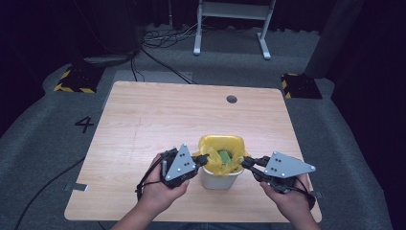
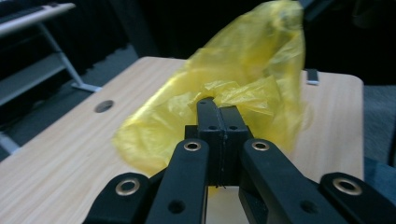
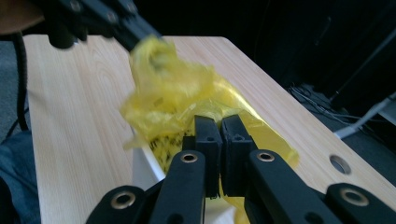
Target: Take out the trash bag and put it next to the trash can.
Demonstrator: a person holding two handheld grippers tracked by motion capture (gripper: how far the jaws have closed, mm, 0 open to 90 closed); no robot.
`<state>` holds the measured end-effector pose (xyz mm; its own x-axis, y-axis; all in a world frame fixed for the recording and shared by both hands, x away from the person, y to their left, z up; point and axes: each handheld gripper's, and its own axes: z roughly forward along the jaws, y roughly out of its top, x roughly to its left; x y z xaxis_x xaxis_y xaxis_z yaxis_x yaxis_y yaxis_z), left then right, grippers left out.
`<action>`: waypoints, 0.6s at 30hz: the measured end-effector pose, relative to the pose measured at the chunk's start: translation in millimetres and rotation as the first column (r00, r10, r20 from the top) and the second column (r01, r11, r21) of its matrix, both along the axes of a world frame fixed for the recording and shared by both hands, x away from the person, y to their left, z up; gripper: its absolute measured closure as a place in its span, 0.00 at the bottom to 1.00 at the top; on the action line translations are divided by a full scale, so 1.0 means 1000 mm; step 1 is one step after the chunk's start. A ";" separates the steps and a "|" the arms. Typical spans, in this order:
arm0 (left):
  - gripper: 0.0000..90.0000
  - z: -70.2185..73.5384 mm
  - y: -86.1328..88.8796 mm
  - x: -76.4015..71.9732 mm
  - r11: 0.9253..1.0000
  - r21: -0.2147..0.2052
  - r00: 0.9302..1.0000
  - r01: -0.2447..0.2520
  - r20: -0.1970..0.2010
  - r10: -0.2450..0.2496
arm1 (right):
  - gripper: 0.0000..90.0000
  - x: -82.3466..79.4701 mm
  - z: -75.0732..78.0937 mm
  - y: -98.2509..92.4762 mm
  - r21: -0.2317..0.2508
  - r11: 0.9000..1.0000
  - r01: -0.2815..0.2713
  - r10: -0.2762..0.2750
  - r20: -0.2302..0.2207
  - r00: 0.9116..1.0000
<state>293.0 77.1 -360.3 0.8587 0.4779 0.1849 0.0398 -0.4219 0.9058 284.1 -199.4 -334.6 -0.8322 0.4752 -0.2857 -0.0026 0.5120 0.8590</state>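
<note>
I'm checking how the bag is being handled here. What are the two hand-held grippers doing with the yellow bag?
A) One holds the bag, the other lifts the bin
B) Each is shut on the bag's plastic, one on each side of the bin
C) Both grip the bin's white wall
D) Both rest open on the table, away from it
B: the left hand-held gripper and the right hand-held gripper each have their jaws closed on the yellow bag, on opposite sides of the white bin.

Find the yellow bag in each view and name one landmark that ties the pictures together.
High view: yellow bag lines the white bin, bottom centre, between both grippers.
Left gripper view: centre to upper right, bunched at the shut jaws.
Right gripper view: centre, rising from the shut jaws.
Shared landmark: the table's round hole.
</note>
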 end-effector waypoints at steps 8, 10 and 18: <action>0.62 -0.006 -0.028 0.006 0.997 0.026 0.997 0.073 0.006 -0.073 | 0.98 0.009 -0.006 0.028 -0.014 0.999 -0.051 0.051 -0.004 0.999; 0.47 -0.008 -0.032 0.006 0.997 0.029 0.997 0.074 0.014 -0.074 | 0.97 0.010 -0.009 0.031 -0.015 0.998 -0.058 0.058 -0.013 0.998; 0.41 -0.014 -0.041 0.011 0.995 0.028 0.996 0.091 -0.023 -0.091 | 0.97 0.010 -0.014 0.042 -0.012 0.993 -0.118 0.117 -0.032 0.993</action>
